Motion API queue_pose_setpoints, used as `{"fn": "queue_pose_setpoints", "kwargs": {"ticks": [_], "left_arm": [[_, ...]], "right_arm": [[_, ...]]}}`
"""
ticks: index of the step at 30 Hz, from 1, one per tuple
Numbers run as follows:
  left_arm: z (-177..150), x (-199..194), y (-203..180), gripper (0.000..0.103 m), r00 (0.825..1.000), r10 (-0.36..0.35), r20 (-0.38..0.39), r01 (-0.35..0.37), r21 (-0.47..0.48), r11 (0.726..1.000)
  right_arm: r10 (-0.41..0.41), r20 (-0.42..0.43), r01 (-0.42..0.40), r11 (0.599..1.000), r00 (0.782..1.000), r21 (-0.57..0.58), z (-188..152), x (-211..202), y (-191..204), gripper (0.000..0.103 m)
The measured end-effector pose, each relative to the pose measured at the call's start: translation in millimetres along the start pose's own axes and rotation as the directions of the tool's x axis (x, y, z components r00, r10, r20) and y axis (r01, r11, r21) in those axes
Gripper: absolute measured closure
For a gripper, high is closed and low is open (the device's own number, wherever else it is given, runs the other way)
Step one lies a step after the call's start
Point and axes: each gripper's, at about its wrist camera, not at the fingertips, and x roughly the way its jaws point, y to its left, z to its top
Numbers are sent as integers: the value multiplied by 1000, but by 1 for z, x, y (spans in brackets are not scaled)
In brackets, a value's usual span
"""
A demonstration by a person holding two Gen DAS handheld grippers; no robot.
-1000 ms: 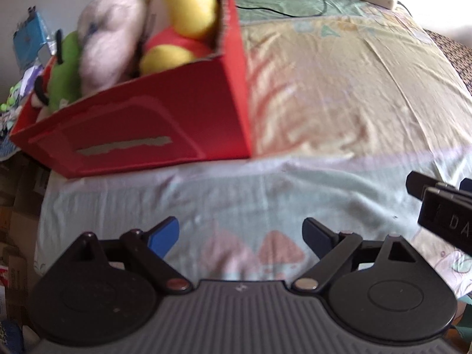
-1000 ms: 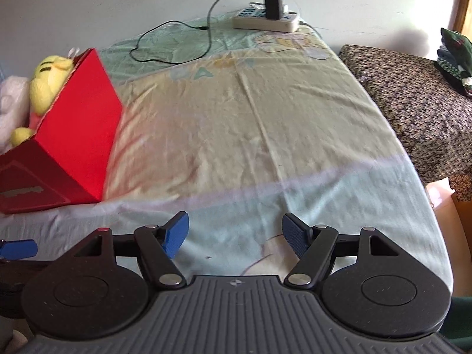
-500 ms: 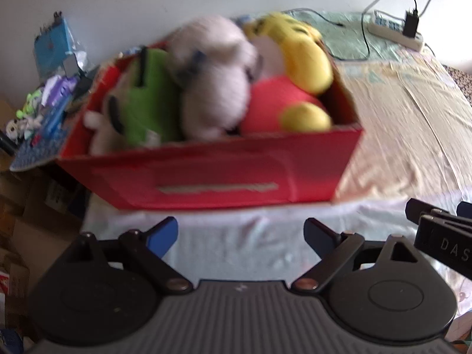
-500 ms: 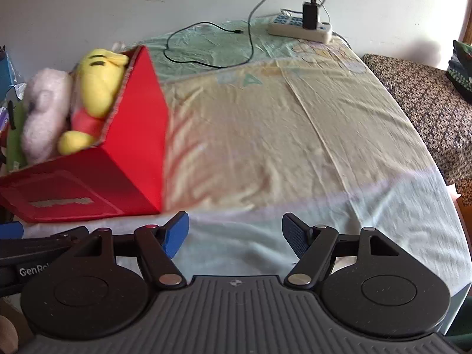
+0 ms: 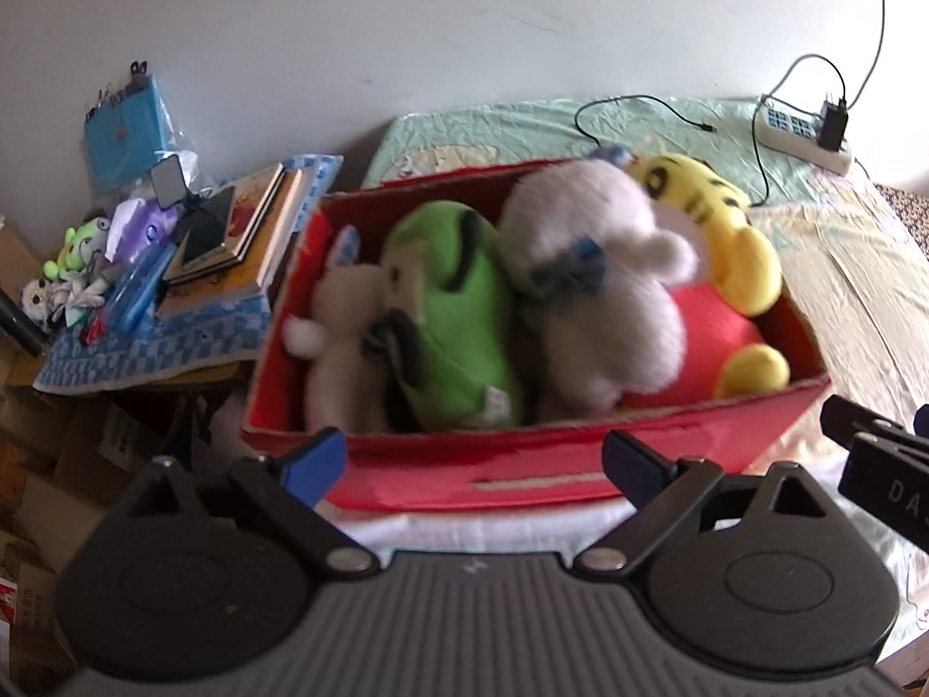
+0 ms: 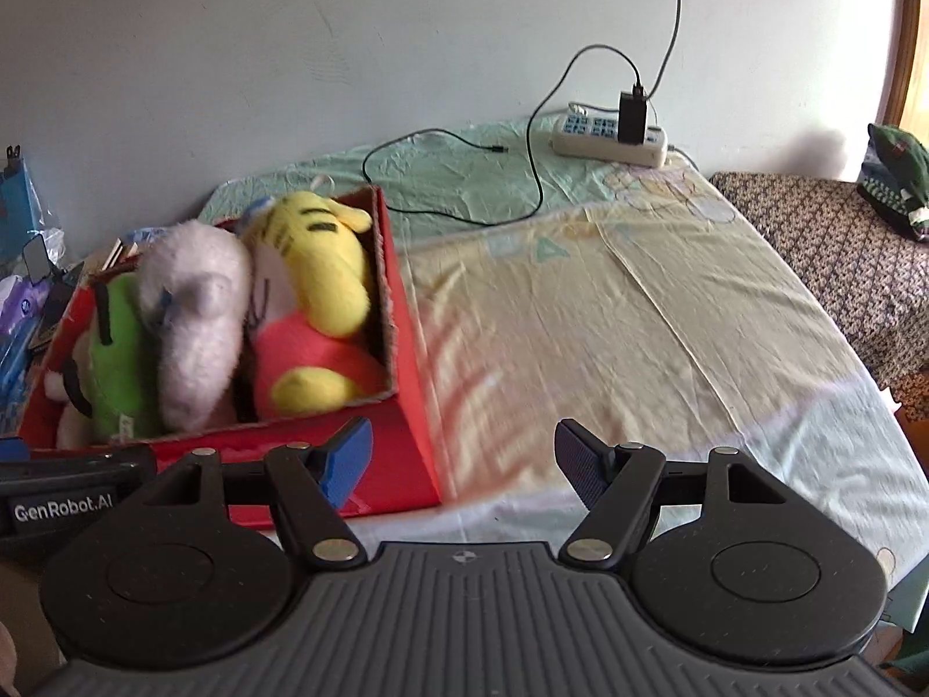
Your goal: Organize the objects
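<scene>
Both the left tongs (image 5: 473,456) and the right tongs (image 6: 458,453) stood wide apart and empty above the bed (image 6: 609,313). Just beyond them the red box (image 5: 522,464) sat on the bed's left edge, packed with a green plush (image 5: 458,313), a white plush (image 5: 592,302) and a yellow plush (image 5: 726,232). A power strip (image 6: 607,136) lay by the wall.

Both views have swung left, bringing the red box (image 5: 522,464) of plush toys (image 5: 586,296) closer and more central.
</scene>
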Motion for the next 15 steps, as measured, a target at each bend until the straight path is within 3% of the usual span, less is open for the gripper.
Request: {"fn": "queue_pose_setpoints", "kwargs": {"ticks": [15], "left_arm": [[8, 12, 46, 5, 1000, -2, 4, 2, -6, 1000]], "right_arm": [[29, 30, -28, 999, 999, -26, 13, -6, 44, 31]]}}
